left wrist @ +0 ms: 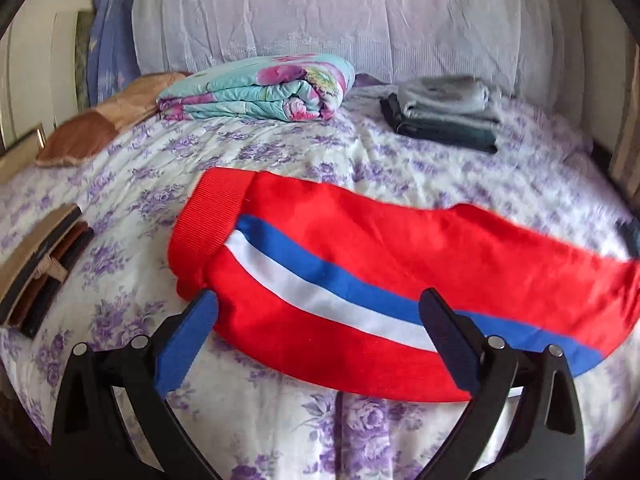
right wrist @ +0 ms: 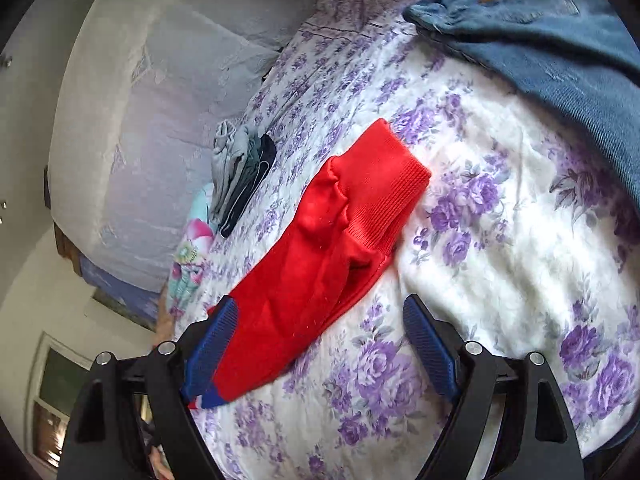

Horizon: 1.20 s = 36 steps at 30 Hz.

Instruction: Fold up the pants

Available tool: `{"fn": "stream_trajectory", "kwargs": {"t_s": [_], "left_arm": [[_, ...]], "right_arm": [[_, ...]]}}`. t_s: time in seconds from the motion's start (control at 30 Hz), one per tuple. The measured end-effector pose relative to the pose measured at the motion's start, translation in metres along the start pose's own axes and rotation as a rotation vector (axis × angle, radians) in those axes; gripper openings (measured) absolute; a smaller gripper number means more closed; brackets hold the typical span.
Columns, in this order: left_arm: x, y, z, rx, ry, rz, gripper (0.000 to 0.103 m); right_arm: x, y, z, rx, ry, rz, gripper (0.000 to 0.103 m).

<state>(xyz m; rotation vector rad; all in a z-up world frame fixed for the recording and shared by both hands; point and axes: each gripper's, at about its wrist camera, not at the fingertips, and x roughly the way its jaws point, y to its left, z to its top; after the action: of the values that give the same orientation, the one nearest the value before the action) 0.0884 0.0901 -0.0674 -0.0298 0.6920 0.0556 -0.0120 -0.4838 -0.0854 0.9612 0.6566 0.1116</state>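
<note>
Right gripper [right wrist: 320, 356] hovers with its blue ribbed jaws spread wide, nothing pinched between them, the left pad just over the near edge of the red knit pants [right wrist: 320, 248]. Those pants lie flat across the white bedspread with purple flowers [right wrist: 500, 240], ribbed cuff pointing to the far right. Far right sits a pair of blue denim jeans [right wrist: 560, 40]; far left, a folded grey and dark clothes stack [right wrist: 240, 168] lies near the pale headboard [right wrist: 160, 100].

A home bedroom: a bed [left wrist: 360, 152] with floral sheet, folded quilt [left wrist: 260, 88] and stacked clothes [left wrist: 444, 112].
</note>
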Motion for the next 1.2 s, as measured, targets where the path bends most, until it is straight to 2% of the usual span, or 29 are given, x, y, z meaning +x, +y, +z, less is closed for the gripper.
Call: {"fn": "stream_trajectory", "kwargs": {"t_s": [0.07,0.23,0.37,0.4,0.43,0.47,0.5,0.53,0.57,0.63,0.7,0.73,0.8,0.93,1.07,1.2], "left_arm": [[0.004,-0.004,-0.003,0.027,-0.005,0.026,0.098],[-0.012,0.012,0.007,0.031,-0.035,-0.034,0.098],[-0.018,0.042,0.026,-0.010,-0.073,0.044,0.098],[-0.017,0.051,0.030,-0.028,-0.075,0.061,0.098],[-0.013,0.065,0.032,-0.056,-0.074,0.071,0.098],[-0.009,0.074,0.032,-0.078,-0.072,0.073,0.098],[-0.004,0.085,0.030,-0.110,-0.064,0.076,0.098],[0.002,0.096,0.027,-0.150,-0.051,0.073,0.098],[0.012,0.114,0.020,-0.232,-0.017,0.035,0.098],[0.017,0.145,0.013,-0.408,0.019,-0.115,0.098],[0.021,0.172,0.005,-0.551,0.024,-0.138,0.098],[0.027,0.179,0.002,-0.595,0.047,-0.170,0.098],[0.026,0.181,0.002,-0.598,0.039,-0.179,0.098],[0.020,0.167,0.004,-0.528,0.022,-0.109,0.098],[0.023,0.173,0.001,-0.560,0.020,-0.132,0.098],[0.023,0.178,-0.002,-0.584,0.009,-0.158,0.098]], "right_arm": [[0.003,-0.004,0.010,0.037,0.001,0.015,0.085],[0.022,0.000,0.024,0.026,-0.007,-0.074,0.082],[0.036,0.012,0.023,-0.065,-0.027,-0.167,0.079],[0.036,0.012,0.022,-0.074,-0.036,-0.178,0.077],[0.038,0.013,0.021,-0.081,-0.052,-0.190,0.067],[0.038,0.010,0.021,-0.079,-0.065,-0.198,0.053],[0.037,0.006,0.021,-0.071,-0.081,-0.201,0.046],[0.036,-0.001,0.020,-0.060,-0.095,-0.197,0.032],[0.035,-0.006,0.020,-0.052,-0.104,-0.184,0.026],[0.032,-0.008,0.019,-0.057,-0.123,-0.173,0.025],[0.031,0.006,0.017,-0.103,-0.151,-0.206,0.024],[0.030,0.021,0.015,-0.158,-0.173,-0.224,0.024],[0.035,0.055,0.010,-0.295,-0.198,-0.254,0.024],[0.063,0.131,-0.019,-0.591,-0.184,-0.288,0.023],[0.112,0.197,-0.076,-0.909,-0.132,-0.311,0.023],[0.159,0.238,-0.148,-1.221,-0.090,-0.368,0.023]]}}
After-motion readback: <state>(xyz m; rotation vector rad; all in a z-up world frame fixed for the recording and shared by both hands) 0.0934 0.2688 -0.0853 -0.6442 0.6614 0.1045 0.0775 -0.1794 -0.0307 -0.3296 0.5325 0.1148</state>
